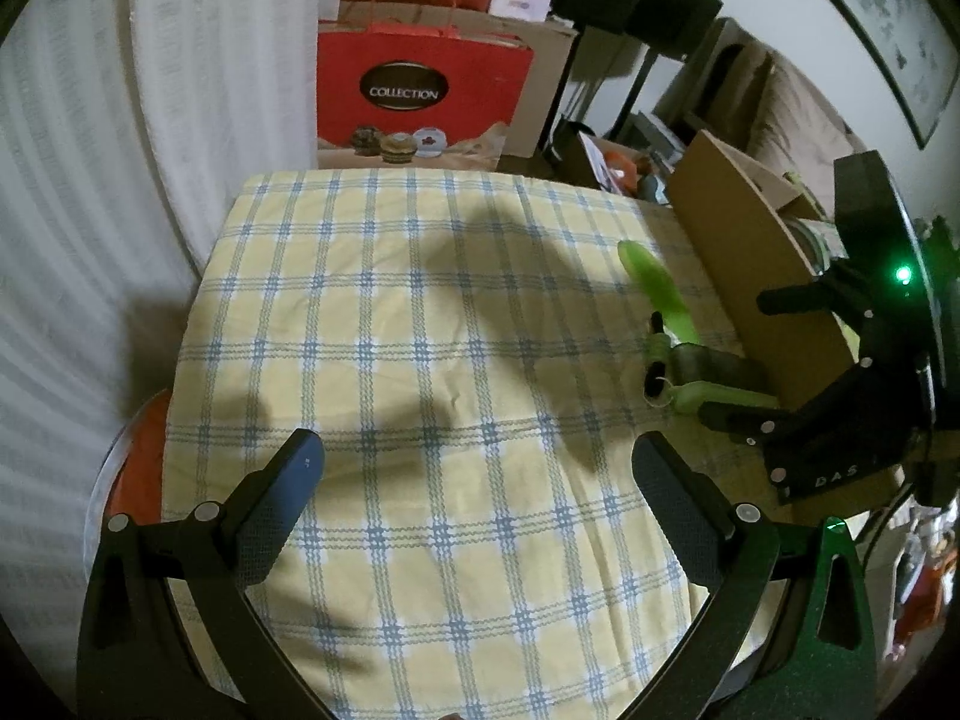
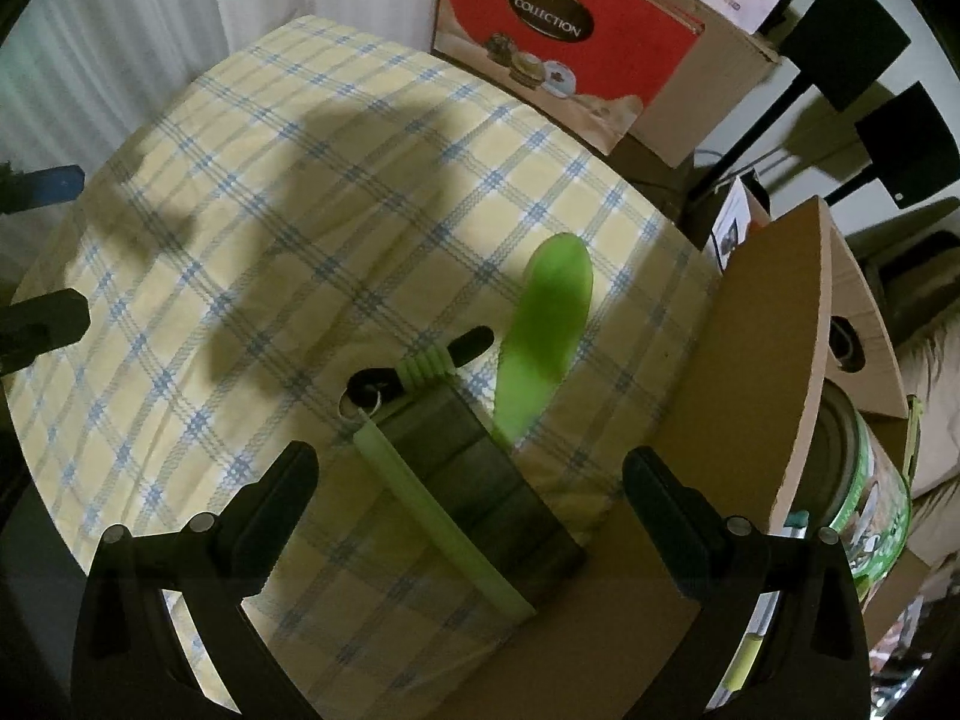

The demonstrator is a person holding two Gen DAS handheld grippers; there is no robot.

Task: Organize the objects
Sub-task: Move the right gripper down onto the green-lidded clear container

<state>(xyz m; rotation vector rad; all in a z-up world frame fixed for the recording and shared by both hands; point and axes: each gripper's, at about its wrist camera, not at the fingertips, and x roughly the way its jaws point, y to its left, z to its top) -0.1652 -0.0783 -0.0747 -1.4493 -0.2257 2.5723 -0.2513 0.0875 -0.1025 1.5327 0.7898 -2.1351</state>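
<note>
Red bag (image 1: 420,90) behind the checked tablecloth (image 1: 390,330) reads "COLLECTION". Both the left gripper (image 1: 477,480) and right gripper (image 2: 468,492) are spread wide, holding nothing; a green fan (image 2: 480,420) lies between the right one's fingers.

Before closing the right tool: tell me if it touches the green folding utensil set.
Apart. In the right wrist view, both fingers flank the green folding utensil set with checked cloth visible between.

Two grippers are showing, the left gripper (image 1: 480,474) and the right gripper (image 2: 471,480), each with two fingers. One green folding tool (image 2: 462,450) is lying on one checked cloth (image 2: 270,210). One brown box (image 2: 780,330) is sitting beside it, holding one can (image 2: 864,468). One red bag (image 1: 420,90) is standing behind.
</note>
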